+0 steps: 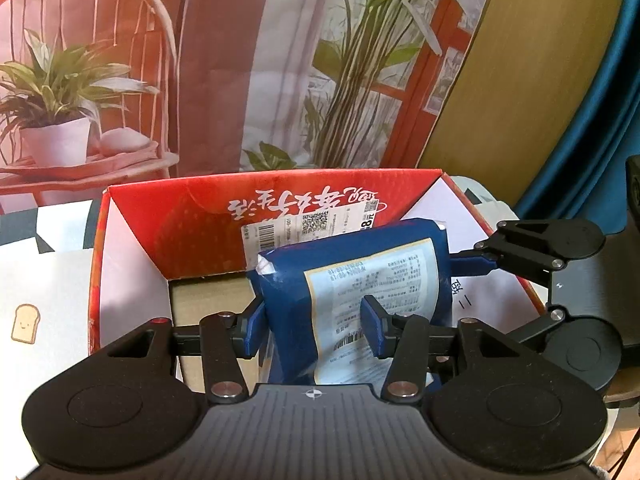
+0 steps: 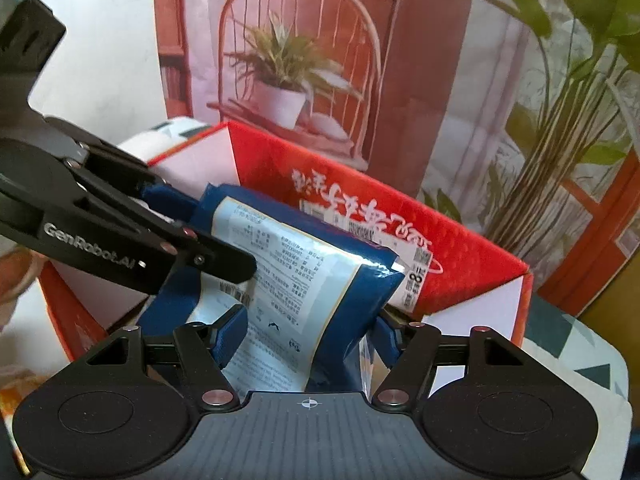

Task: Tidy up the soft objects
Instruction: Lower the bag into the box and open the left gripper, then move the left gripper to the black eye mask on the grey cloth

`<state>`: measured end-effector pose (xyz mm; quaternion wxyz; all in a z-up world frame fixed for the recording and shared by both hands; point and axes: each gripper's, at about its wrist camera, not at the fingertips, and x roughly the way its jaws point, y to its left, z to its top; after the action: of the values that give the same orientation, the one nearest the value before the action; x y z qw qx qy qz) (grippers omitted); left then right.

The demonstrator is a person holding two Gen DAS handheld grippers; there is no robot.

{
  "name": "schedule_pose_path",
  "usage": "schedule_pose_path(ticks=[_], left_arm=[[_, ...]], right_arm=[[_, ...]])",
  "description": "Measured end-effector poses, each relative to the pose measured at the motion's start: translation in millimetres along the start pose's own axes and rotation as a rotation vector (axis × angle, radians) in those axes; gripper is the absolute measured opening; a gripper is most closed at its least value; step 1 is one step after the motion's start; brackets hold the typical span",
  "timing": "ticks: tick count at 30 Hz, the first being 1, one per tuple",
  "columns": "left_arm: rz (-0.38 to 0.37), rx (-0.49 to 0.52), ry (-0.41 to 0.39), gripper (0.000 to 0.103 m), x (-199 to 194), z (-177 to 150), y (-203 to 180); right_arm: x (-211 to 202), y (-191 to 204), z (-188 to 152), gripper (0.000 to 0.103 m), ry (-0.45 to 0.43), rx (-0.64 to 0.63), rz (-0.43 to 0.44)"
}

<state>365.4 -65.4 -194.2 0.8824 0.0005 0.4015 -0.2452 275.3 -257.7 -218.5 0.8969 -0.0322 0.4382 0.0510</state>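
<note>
A puffy blue packet (image 1: 352,280) with a pale printed label hangs upright in the mouth of an open red cardboard box (image 1: 180,232). My left gripper (image 1: 314,328) is shut on the packet's lower left part, its blue pads pressing the left edge and the label face. My right gripper (image 2: 308,338) is shut on the same blue packet (image 2: 312,280) from the other side, one pad at each flank. Each view also shows the other gripper's black linkage reaching in from the side. The packet's bottom is hidden behind the gripper bodies.
The red box (image 2: 460,264) has white side flaps, a brown floor and a shipping label on its back wall. A printed backdrop of a chair and plants (image 1: 80,80) stands just behind. A white cloth with a toast print (image 1: 40,300) lies to the left, and a teal curtain (image 1: 592,120) hangs to the right.
</note>
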Motion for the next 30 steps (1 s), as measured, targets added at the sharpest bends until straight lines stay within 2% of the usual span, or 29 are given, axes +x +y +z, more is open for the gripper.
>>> schedule_pose_path(ticks=[5,8,11,16,20,30], left_arm=[[0.028,-0.013,-0.029,0.059,-8,1,1],[0.044,0.006,-0.048,0.059,-19,0,0],[0.064,0.031,-0.069,0.059,-34,-4,-3],[0.086,0.04,-0.107,0.059,-63,-16,-5],[0.156,0.078,-0.129,0.059,-86,-34,-12],[0.212,0.085,-0.188,0.059,-136,-88,-24]], right_arm=[[-2,-3,2,0.078,-0.012,0.026,-0.067],[-8,-4,1,0.08,-0.043,0.033,-0.089],[-19,-4,-1,0.091,-0.1,0.049,-0.129],[-43,3,-11,0.099,-0.194,0.088,-0.168],[-66,13,-23,0.1,-0.258,0.119,-0.19],[-114,46,-67,0.103,-0.339,0.198,-0.208]])
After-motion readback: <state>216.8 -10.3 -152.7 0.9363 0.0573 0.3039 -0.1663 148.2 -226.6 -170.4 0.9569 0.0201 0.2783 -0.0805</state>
